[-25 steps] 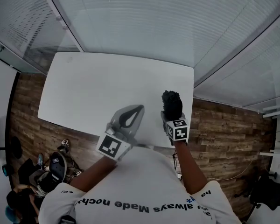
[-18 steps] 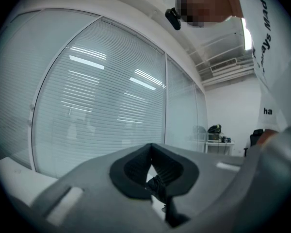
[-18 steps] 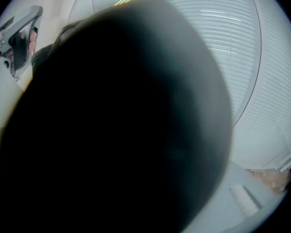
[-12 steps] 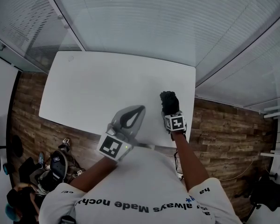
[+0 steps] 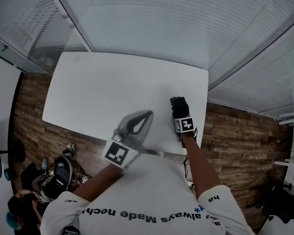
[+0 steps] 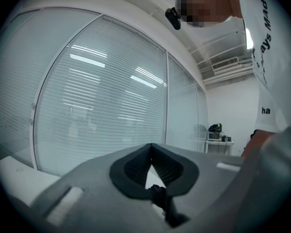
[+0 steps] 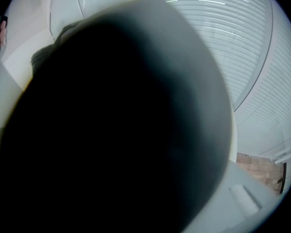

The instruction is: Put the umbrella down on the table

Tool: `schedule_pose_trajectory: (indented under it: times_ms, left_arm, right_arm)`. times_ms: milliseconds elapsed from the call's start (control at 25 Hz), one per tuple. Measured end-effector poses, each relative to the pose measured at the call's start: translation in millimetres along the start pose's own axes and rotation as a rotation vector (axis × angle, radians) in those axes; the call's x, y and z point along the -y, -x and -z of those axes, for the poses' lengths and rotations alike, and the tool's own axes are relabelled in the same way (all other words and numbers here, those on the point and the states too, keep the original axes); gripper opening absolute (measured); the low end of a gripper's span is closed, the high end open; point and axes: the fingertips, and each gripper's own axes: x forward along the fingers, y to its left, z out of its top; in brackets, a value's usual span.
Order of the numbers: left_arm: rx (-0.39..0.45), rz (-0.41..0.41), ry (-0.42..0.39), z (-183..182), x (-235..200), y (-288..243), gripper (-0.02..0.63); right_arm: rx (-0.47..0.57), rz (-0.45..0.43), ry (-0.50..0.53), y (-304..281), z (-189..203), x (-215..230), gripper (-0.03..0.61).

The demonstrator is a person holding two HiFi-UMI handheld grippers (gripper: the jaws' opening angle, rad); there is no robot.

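Observation:
A black folded umbrella [image 5: 178,103] stands over the near right part of the white table [image 5: 103,89]. My right gripper [image 5: 180,112] is shut on it from above, with its marker cube [image 5: 185,125] just behind. Whether the umbrella touches the tabletop I cannot tell. In the right gripper view the umbrella [image 7: 111,130] is a dark mass that fills almost the whole picture and hides the jaws. My left gripper [image 5: 148,113] hovers level over the table's near edge. Its grey jaws meet at the tips [image 6: 152,147] and hold nothing.
Glass walls with white blinds [image 5: 186,23] close in the far and right sides of the table. The floor is wood [image 5: 235,141]. A chair and loose gear [image 5: 59,175] stand on the floor at the lower left, beside the table's near edge.
My right gripper has come down toward the tabletop with the umbrella and tipped further downward. The left gripper has stayed where it was.

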Motion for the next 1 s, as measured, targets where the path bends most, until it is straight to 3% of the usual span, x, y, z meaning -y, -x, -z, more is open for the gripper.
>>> schedule_pose_trajectory:
  times_ms: [1000]
  left_arm:
    - [-0.019, -0.019, 0.009, 6, -14, 4, 0.003]
  right_arm:
    - [-0.084, -0.014, -0.021, -25, 11, 5, 0.219]
